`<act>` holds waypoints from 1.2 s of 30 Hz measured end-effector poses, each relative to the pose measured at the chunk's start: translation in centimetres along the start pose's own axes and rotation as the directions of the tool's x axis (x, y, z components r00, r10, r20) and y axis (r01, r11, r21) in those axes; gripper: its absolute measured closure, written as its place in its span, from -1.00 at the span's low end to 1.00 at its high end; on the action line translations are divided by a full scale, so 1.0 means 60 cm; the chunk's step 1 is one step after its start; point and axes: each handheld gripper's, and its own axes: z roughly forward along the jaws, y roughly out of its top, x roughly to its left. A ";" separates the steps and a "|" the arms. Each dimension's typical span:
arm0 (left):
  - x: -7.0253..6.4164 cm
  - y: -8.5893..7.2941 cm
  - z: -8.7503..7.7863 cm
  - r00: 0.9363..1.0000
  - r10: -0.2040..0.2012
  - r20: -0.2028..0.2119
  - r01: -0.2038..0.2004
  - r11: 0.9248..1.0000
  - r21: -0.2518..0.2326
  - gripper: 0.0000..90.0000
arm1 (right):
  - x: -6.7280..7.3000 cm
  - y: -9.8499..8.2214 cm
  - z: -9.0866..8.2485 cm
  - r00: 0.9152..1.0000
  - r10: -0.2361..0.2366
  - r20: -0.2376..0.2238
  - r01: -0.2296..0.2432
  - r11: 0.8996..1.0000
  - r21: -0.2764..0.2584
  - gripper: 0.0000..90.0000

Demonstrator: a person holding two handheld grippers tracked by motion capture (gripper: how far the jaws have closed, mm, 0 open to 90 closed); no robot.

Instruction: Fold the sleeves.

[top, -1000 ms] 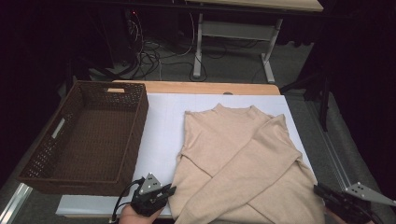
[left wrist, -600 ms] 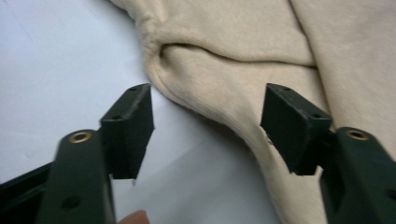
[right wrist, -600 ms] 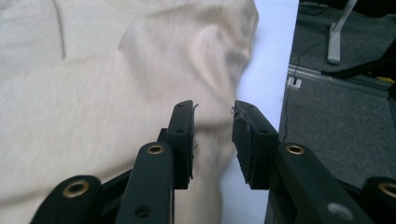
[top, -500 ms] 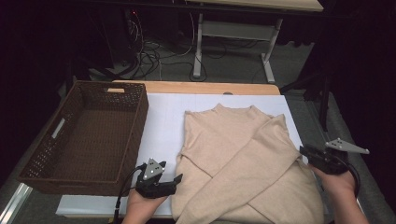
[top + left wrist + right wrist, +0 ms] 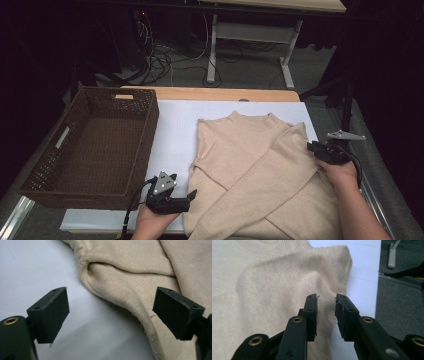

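Left gripper (image 5: 192,196) sat low at the near edge of the table, jaws spread wide and pointing toward the sweater (image 5: 260,175). They had just been opening. In the left gripper view the two black pads (image 5: 51,312) stood far apart, and the sweater's folded edge (image 5: 120,293) ran between them without either pad pressing it. One pad hung over the white sheet (image 5: 30,270), the other over the knit.

Right gripper (image 5: 316,148) was at the sweater's right edge, near the shoulder. In the right gripper view its jaws stood close together with a narrow gap, and a raised ridge of beige fabric (image 5: 325,297) rose between the fingertips (image 5: 310,310); whether the pads actually pinched the cloth could not be told.

The sweater lay flat on the white sheet (image 5: 175,125), collar away from the person, both sleeves crossed over the front. The right hand (image 5: 340,170) rested at the garment's edge. A brown wicker basket (image 5: 55,165) stood to the left of the sheet, apart from the sweater.
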 end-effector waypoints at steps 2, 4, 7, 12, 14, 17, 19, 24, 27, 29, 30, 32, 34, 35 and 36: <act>0.001 0.000 0.000 1.000 -0.001 0.001 0.001 1.000 0.003 -0.73 | 0.000 -0.004 0.011 1.000 -0.005 0.008 0.005 0.999 0.032 0.56; 0.001 0.000 0.001 1.000 -0.005 0.003 0.005 1.000 0.004 -0.73 | -0.001 -0.012 0.019 1.000 -0.005 -0.008 0.005 0.999 0.046 0.76; 0.001 0.000 0.001 1.000 -0.007 0.005 0.007 1.000 0.002 -0.72 | -0.005 -0.011 0.016 1.000 -0.008 0.003 0.008 1.000 0.030 0.87; 0.002 0.000 0.001 1.000 -0.014 0.007 0.014 1.000 0.003 -0.72 | -0.031 0.007 -0.001 0.998 -0.015 0.055 0.014 1.000 0.019 0.91; 0.002 0.000 0.001 1.000 -0.014 0.007 0.014 1.000 0.003 -0.72 | -0.034 0.005 0.003 0.998 -0.013 0.054 0.012 0.999 0.031 0.91; 0.003 0.000 0.000 1.000 -0.016 0.008 0.016 1.000 0.004 -0.72 | -0.034 -0.005 0.019 0.999 -0.006 0.031 0.004 0.999 0.051 0.68; 0.002 0.000 0.001 1.000 -0.015 0.009 0.015 1.000 0.005 -0.72 | -0.036 0.008 0.012 1.000 0.007 0.015 -0.007 1.000 -0.012 0.62; 0.002 0.001 0.003 1.000 -0.011 0.006 0.011 1.000 0.023 -0.72 | -0.042 0.048 0.031 0.999 0.014 0.029 -0.013 0.999 -0.038 0.65; 0.001 0.001 0.003 1.000 -0.009 0.006 0.009 1.000 0.029 -0.72 | -0.047 0.066 0.063 0.999 0.027 0.037 -0.026 0.999 -0.020 0.66; 0.001 0.001 0.004 1.000 -0.009 0.005 0.009 0.999 0.033 -0.72 | -0.052 0.074 0.079 0.999 0.045 0.024 -0.044 0.999 -0.015 0.65; 0.001 0.002 0.004 1.000 -0.008 0.004 0.008 0.999 0.036 -0.72 | -0.052 0.077 0.086 0.999 0.048 0.019 -0.048 0.999 -0.011 0.63; 0.001 0.003 0.006 1.000 -0.006 0.004 0.006 0.999 0.049 -0.72 | -0.048 0.079 0.101 0.999 0.043 0.009 -0.043 0.999 0.011 0.61; 0.000 0.003 0.007 1.000 -0.005 0.004 0.005 0.998 0.057 -0.72 | -0.045 0.079 0.113 0.999 0.010 0.035 -0.012 0.999 0.039 0.81; 0.000 0.004 0.008 1.000 -0.002 0.004 0.002 0.998 0.060 -0.72 | -0.046 0.078 0.117 0.999 0.002 0.051 -0.004 0.999 0.046 0.87; -0.001 0.004 0.008 1.000 0.001 0.002 -0.002 0.998 0.062 -0.72 | -0.048 0.078 0.119 0.998 0.003 0.056 -0.005 0.999 0.045 0.89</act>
